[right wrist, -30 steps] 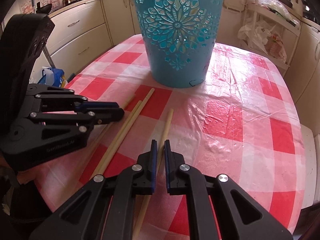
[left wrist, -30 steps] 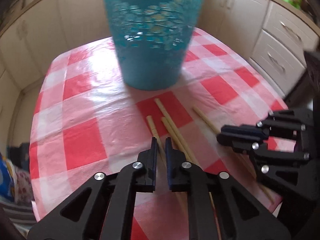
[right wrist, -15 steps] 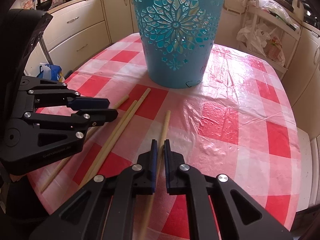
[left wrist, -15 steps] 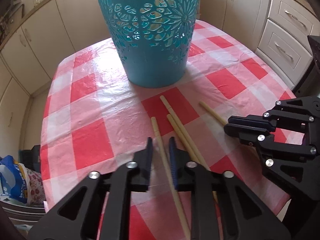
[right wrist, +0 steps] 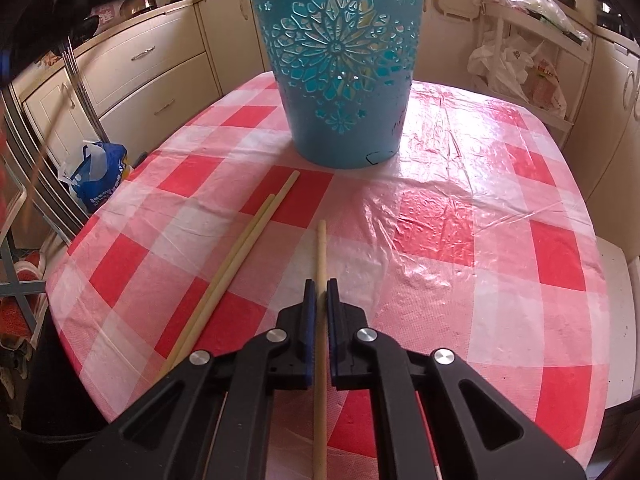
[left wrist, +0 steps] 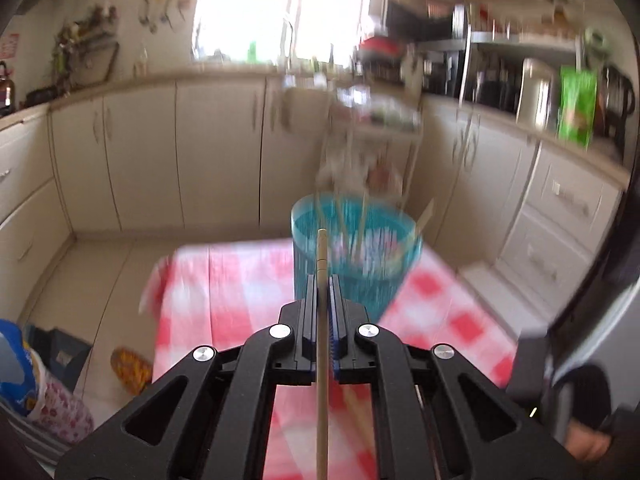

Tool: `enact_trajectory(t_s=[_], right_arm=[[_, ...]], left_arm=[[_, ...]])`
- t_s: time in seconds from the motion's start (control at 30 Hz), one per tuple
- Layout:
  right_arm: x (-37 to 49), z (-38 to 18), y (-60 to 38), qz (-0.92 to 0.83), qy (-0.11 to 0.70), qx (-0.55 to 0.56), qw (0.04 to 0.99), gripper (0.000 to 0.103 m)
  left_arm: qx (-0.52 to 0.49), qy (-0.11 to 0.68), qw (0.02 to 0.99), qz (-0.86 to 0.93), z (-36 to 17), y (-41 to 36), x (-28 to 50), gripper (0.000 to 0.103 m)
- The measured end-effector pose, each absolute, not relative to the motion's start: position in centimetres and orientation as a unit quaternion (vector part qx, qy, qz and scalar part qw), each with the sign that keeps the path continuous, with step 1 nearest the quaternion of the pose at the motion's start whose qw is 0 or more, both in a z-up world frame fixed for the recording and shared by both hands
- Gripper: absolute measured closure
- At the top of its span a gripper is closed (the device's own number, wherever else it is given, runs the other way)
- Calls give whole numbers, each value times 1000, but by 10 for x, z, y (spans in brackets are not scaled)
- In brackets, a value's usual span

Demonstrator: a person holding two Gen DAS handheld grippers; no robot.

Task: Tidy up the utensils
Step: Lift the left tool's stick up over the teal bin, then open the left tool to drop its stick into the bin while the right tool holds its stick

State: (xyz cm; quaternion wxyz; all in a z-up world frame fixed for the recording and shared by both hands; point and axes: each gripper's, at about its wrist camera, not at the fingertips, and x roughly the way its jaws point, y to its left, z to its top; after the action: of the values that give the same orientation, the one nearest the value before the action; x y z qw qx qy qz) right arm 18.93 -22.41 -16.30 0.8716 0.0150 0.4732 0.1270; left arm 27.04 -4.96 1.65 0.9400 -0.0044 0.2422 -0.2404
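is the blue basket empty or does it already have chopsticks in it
Not empty. The left wrist view, though blurred, shows several chopsticks standing inside the blue basket, leaning on its rim.

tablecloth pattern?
Red-and-white checks on the tablecloth, clearest in the right wrist view.

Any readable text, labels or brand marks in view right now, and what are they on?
Nothing can be read for certain.
Blue bag on the floor: white print, too small to read.
Green box on the counter: motion blurred, unreadable.
Red-and-white wall sign: too blurred.
Teal basket: cut-out flower pattern only, no lettering.
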Motion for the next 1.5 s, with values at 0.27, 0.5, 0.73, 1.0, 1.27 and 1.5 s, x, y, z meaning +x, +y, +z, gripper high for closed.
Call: enact_trajectory(t_s=[0.27, 0.5, 0.73, 1.0, 1.27, 1.5], right_arm=[[191, -164, -226, 136, 471, 18, 872, 97], [195, -165, -229, 146, 473, 28, 868, 97], [197, -165, -227, 149, 473, 20, 868, 97], [196, -165, -227, 149, 472, 18, 869, 97], [195, -165, -224, 145, 469, 4, 871, 96], [192, -164, -220, 142, 465, -10, 874, 91]], left_arm=[[-65, 114, 963, -235, 74, -83, 325, 98], [-93, 83, 971, -205, 77, -118, 374, 98], [-85, 128, 969, -193, 39, -128, 386, 98], [-56, 173, 962, -205, 11, -123, 366, 98], [-64, 160, 968, -181, -5, -91, 286, 53], [-112, 223, 957, -150, -71, -45, 241, 44]])
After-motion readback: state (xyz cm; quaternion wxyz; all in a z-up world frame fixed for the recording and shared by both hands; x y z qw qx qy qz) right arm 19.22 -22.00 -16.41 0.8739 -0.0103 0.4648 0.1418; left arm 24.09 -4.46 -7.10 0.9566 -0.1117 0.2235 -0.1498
